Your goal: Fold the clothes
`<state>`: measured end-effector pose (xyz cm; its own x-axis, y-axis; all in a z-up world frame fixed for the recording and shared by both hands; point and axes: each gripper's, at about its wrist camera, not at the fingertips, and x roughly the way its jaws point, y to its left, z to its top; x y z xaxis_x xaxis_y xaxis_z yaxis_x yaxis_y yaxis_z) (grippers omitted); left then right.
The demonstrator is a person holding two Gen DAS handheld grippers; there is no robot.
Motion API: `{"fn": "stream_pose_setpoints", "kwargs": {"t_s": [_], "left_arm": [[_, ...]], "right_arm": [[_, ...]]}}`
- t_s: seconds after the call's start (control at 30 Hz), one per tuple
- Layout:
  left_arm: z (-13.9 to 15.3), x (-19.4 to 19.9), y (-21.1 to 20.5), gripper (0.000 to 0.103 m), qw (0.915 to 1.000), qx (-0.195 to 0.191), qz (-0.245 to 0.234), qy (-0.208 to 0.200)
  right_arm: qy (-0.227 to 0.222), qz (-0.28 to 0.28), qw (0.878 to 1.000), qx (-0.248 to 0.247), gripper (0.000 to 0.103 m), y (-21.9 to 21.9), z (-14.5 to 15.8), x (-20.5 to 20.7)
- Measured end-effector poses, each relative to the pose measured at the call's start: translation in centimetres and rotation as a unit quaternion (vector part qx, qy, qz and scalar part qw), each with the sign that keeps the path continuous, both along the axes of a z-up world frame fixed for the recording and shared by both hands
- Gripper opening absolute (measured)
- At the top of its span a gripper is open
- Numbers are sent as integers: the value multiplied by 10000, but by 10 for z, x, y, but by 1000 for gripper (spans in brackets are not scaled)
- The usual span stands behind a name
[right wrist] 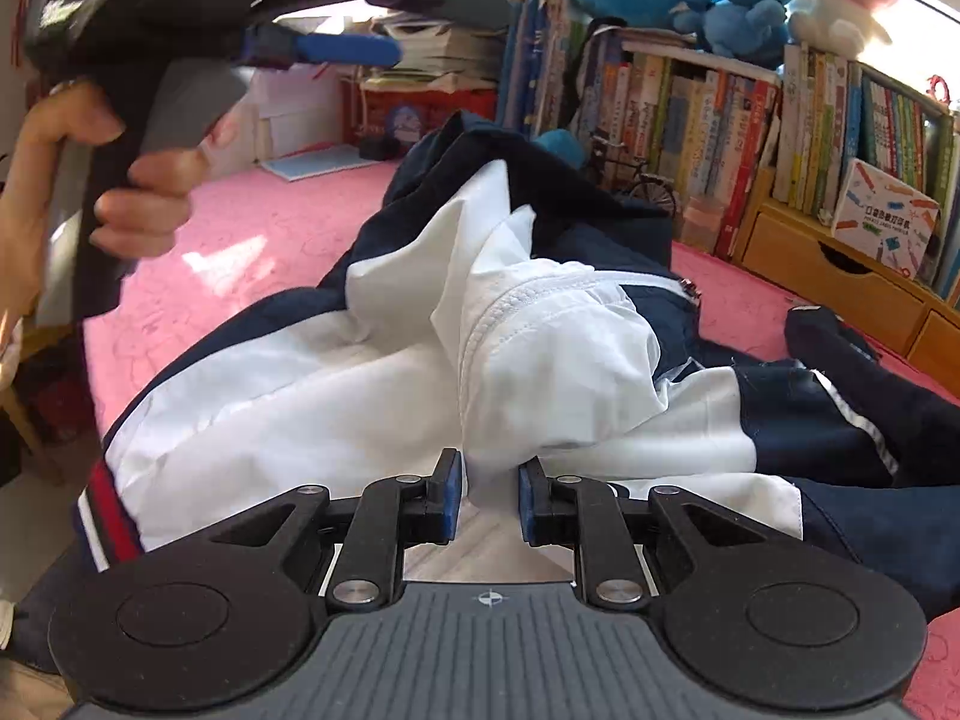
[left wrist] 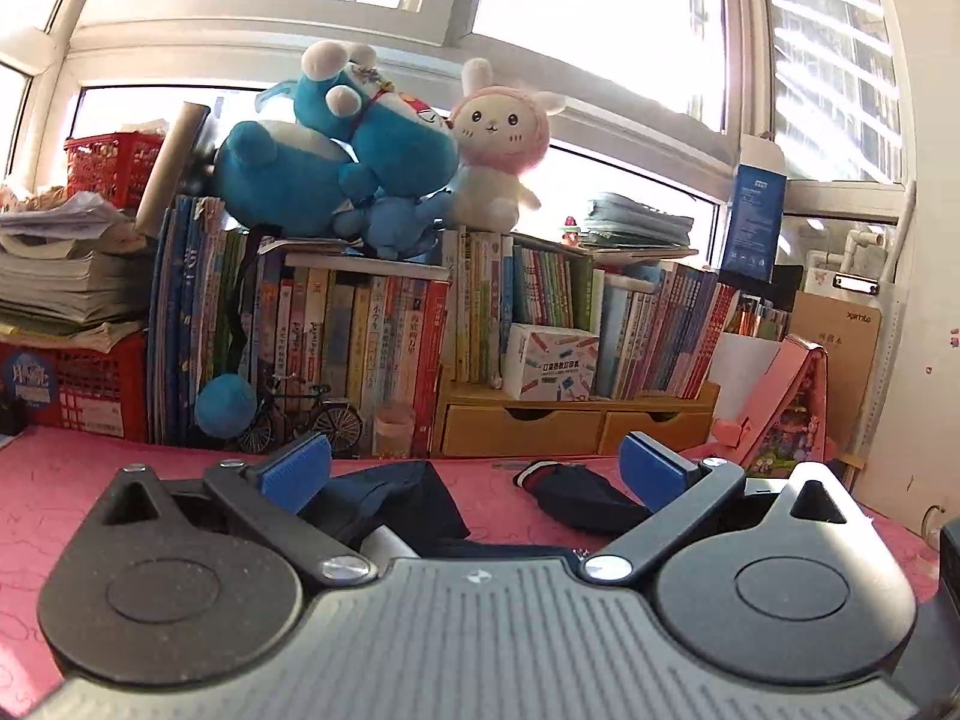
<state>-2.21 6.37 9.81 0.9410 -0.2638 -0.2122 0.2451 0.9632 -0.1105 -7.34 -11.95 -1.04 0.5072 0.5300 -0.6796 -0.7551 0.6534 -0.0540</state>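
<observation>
Left wrist view: the left gripper (left wrist: pixel 474 468) hangs above the pink desk (left wrist: pixel 120 480) with its blue fingers (left wrist: pixel 297 471) spread wide and empty; dark folds of the jacket (left wrist: pixel 420 498) lie at lower centre, below rows of books (left wrist: pixel 384 330) and plush toys (left wrist: pixel 360 144). Right wrist view: the right gripper (right wrist: pixel 489 498) pinches a bunched white fold of the navy-and-white jacket (right wrist: pixel 540 360) spread over centre frame, while a hand (right wrist: pixel 138 198) at upper left holds the other gripper.

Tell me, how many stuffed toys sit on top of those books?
3, maybe more hidden: a large blue plush on the left, a smaller blue one below it, and a pink-and-white bunny to their right.
</observation>
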Motion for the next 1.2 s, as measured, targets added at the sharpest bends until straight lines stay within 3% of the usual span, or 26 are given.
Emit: {"fn": "stream_pose_setpoints", "kwargs": {"t_s": [0.13,0.2,0.27,0.33,0.37,0.4,0.43,0.53,0.63,0.67,0.7,0.73,0.77,0.8,0.93,1.0,1.07,1.2], "left_arm": [[-34,24,-50,102,9913,1181,-163,560],[-66,19,-59,100,9819,1604,-281,966],[-96,13,-64,99,9706,1957,-382,1346],[-115,2,-57,99,9668,1941,-409,1610],[-119,-5,-51,99,9678,1793,-439,1714],[-122,-12,-45,99,9684,1644,-468,1817],[-124,-18,-40,99,9686,1528,-485,1898],[-122,-28,-35,99,9688,1396,-462,1997],[-118,-36,-36,99,9695,1441,-418,1940],[-116,-40,-35,99,9696,1440,-443,1930],[-114,-43,-33,99,9696,1440,-469,1920],[-111,-48,-31,99,9702,1433,-478,1893],[-106,-54,-26,99,9718,1416,-459,1830],[-99,-60,-21,99,9740,1373,-424,1752],[-46,-62,0,103,9899,924,-132,1066],[-26,-45,-8,103,9904,1211,61,660],[-20,-13,-27,103,9813,1827,403,457],[-45,64,-60,103,9472,2976,957,716]], "right_arm": [[41,303,9989,-360,21,-1,-19,-33],[293,467,9983,-166,21,-14,-16,-40],[511,529,9973,85,27,-33,-3,-41],[533,493,9964,428,54,-54,15,-38],[466,431,9961,617,63,-63,26,-36],[317,315,9958,793,78,-71,37,-31],[113,158,9952,956,85,-77,49,-25],[-508,-416,9925,1032,95,-74,70,9],[-45,-739,9916,1057,97,-56,39,47],[109,-846,9907,1064,96,-50,29,60],[264,-952,9893,1071,78,-45,18,73],[418,-1059,9876,1078,30,-39,8,86],[572,-1165,9856,1084,12,-33,-2,99],[641,-1231,9846,1065,11,-28,-12,104],[55,-1001,9929,644,11,-13,-34,63],[-187,-896,9946,489,11,-10,-40,49],[-257,-901,9942,522,11,-10,-41,43],[-82,-1000,9921,749,12,-17,-42,47]]}}
